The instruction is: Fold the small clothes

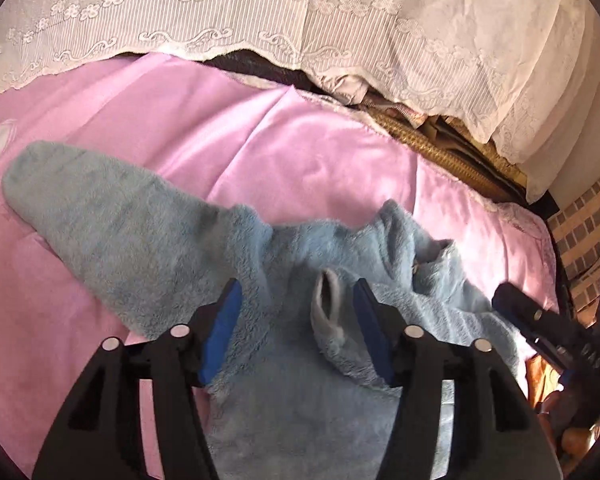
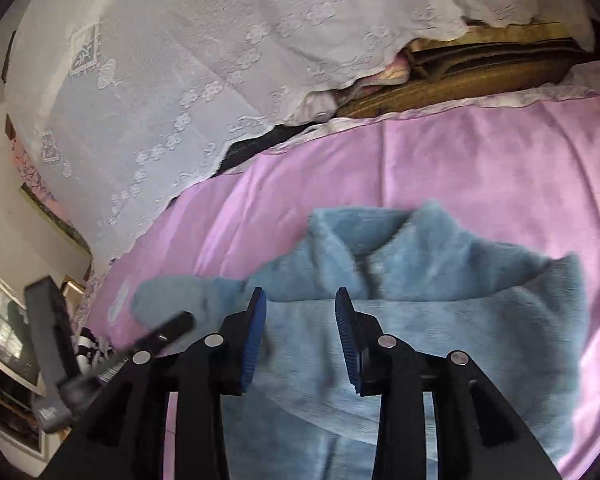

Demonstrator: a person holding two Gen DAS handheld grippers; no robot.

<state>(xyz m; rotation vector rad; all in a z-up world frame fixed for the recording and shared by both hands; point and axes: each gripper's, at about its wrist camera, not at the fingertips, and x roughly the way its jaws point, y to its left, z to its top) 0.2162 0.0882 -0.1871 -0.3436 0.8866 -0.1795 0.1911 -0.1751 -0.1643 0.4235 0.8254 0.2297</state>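
A small light-blue fleece top (image 1: 292, 264) lies on a pink sheet (image 1: 260, 140). In the left wrist view one sleeve (image 1: 100, 216) stretches out to the left and the collar (image 1: 412, 236) is bunched at the upper right. My left gripper (image 1: 296, 304) is open just above the top, with a raised fold (image 1: 328, 300) between its blue pads. In the right wrist view the same top (image 2: 440, 280) lies with its collar (image 2: 380, 236) ahead. My right gripper (image 2: 300, 312) is open over the fabric and holds nothing. The other gripper shows at the right edge of the left wrist view (image 1: 540, 320) and at the left of the right wrist view (image 2: 100, 360).
A white lace cloth (image 1: 300, 20) hangs along the far side of the pink sheet. A dark wooden frame (image 2: 460, 76) shows under it. A brick-pattern wall (image 1: 588, 220) is at the right. Shelves and furniture (image 2: 8, 340) stand at the left of the right wrist view.
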